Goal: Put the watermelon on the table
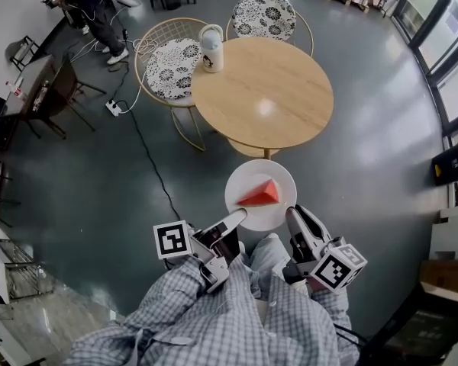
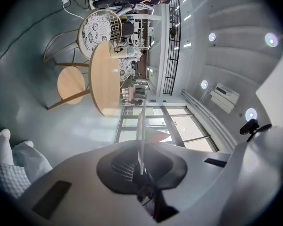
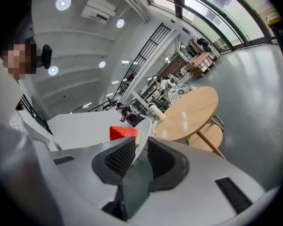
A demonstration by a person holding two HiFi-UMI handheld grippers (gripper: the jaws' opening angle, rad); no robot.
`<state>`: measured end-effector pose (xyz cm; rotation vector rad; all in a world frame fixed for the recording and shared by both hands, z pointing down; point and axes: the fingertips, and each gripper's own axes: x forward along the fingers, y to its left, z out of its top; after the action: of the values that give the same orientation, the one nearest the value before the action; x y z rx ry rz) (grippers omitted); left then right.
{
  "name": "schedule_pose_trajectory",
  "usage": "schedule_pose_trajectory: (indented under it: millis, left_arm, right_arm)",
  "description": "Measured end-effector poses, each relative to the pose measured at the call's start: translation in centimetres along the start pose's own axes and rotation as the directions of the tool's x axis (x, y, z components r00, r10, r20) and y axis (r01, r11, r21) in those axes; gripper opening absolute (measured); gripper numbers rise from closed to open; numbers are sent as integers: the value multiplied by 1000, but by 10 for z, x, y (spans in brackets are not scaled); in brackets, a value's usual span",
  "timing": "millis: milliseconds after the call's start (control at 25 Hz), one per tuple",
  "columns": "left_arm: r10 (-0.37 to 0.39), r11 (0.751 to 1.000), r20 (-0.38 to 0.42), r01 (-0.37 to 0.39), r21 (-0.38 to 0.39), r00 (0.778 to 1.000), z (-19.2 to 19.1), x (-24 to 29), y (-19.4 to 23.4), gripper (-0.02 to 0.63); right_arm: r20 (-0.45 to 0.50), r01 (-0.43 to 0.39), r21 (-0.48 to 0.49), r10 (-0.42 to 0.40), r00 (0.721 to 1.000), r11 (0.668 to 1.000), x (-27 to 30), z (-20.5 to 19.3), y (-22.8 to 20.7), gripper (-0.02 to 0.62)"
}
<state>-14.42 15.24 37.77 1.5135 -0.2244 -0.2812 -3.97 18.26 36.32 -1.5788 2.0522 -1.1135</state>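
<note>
A red watermelon wedge (image 1: 261, 194) lies on a white plate (image 1: 249, 175), carried in the air just short of the round wooden table (image 1: 263, 90). My left gripper (image 1: 240, 218) is shut on the plate's near left rim and my right gripper (image 1: 294, 215) on its near right rim. The left gripper view has the plate (image 2: 141, 126) edge-on between the pads of the left gripper (image 2: 140, 161), with the wedge (image 2: 156, 134) behind. In the right gripper view the plate's rim (image 3: 144, 142) runs between the jaws of the right gripper (image 3: 140, 154), the wedge (image 3: 122, 132) beside it.
A white jug (image 1: 211, 48) stands at the table's far left edge. Two wire chairs with patterned cushions (image 1: 172, 67) (image 1: 264, 14) ring the table. A cable and power strip (image 1: 113, 107) lie on the floor at left. A person (image 1: 95, 10) stands at the back left.
</note>
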Motion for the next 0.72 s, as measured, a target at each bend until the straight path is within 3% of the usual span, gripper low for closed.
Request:
schedule_pose_trajectory:
  millis: [440, 720]
  left_arm:
    - [23, 1000, -12, -22, 16, 1000, 6, 16, 9, 26]
    - [34, 999, 14, -34, 18, 999, 32, 54, 10, 26]
  right_arm:
    - [1, 13, -11, -13, 1000, 1000, 7, 3, -20, 86]
    - [-39, -14, -37, 13, 999, 999, 34, 36, -44, 86]
